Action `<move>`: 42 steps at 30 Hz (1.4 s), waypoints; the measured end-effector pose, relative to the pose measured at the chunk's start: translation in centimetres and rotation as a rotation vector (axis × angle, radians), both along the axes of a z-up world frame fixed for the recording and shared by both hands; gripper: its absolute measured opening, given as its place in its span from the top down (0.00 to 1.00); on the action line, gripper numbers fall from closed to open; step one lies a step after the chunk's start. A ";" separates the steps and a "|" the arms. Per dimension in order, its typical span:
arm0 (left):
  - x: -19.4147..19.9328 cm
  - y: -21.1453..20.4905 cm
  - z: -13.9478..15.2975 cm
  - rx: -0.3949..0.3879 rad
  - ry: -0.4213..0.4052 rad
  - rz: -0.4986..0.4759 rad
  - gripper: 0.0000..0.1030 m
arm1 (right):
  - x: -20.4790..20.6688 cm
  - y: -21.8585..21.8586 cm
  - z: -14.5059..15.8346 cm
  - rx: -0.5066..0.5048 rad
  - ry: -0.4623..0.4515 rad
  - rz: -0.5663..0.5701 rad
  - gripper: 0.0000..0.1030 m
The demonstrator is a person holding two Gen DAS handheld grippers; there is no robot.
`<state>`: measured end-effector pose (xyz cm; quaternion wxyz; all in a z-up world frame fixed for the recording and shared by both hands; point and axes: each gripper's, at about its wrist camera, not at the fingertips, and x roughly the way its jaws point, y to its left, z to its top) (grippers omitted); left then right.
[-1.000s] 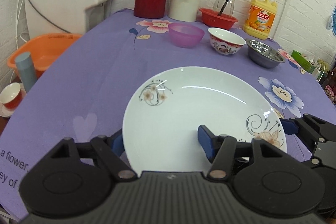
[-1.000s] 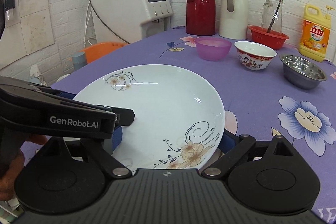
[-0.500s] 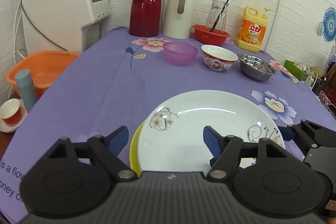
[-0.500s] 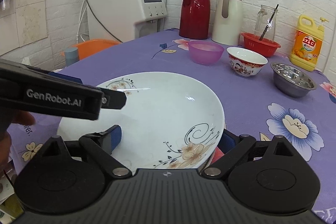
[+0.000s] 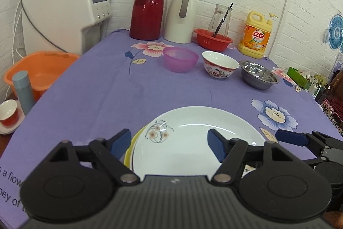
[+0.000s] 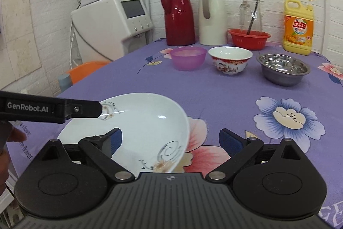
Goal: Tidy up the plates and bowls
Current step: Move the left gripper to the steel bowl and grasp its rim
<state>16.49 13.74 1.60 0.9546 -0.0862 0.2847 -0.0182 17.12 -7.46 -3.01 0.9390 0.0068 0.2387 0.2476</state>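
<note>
A: Where was the round white ceramic plate with the painted flower sprigs?

B: At the near edge of the counter, resting on a yellow plate whose rim peeked out at its left. I'd judge it lay there to begin a stack of plates, apart from the bowls.

A: And the tools?

B: The left tool hung over the plate's near left part with its blue pads spread and nothing pinched; neither pad pressed the rim. The right tool was likewise spread, its left pad over the plate's right part, its right pad above bare cloth, gripping nothing. Both looked to have let the plate go.

A: What else belonged to the job?

B: Three bowls in a row at the far side: a translucent purple plastic bowl on the left, a white porcelain bowl with a red figured band in the middle, a shiny steel bowl on the right, each just beside the next. Probably lined up awaiting nesting.

A: The surface?

B: A purple cloth printed with big flowers covered the counter.

A: And the room?

B: A white brick-pattern wall behind. Against it stood a tall red thermos jug, a cream kettle jug, a red plastic basket and a yellow detergent bottle. Far left sat a white water dispenser, an orange tub below it.
</note>
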 end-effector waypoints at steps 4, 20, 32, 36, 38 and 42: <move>1.1 -1.4 0.5 -0.011 0.001 -0.042 0.32 | 0.8 -3.2 0.1 0.013 0.004 -0.082 0.00; 15.1 -12.1 5.1 -0.211 0.059 -0.308 0.32 | 11.2 -15.4 3.7 -0.039 -0.083 -0.329 0.00; 29.5 -16.4 -0.1 -0.479 0.328 -0.058 0.32 | 24.5 -16.8 1.0 -0.086 0.087 -0.325 0.00; 31.3 -17.1 -1.2 -0.486 0.344 0.008 0.35 | 27.6 -15.4 -0.2 -0.126 0.135 -0.274 0.00; 31.9 -17.3 -1.6 -0.469 0.343 0.030 0.35 | 28.7 -15.2 -0.6 -0.124 0.148 -0.266 0.00; 32.5 -17.8 -2.2 -0.437 0.351 0.043 0.35 | 29.2 -15.4 -1.5 -0.123 0.168 -0.247 0.00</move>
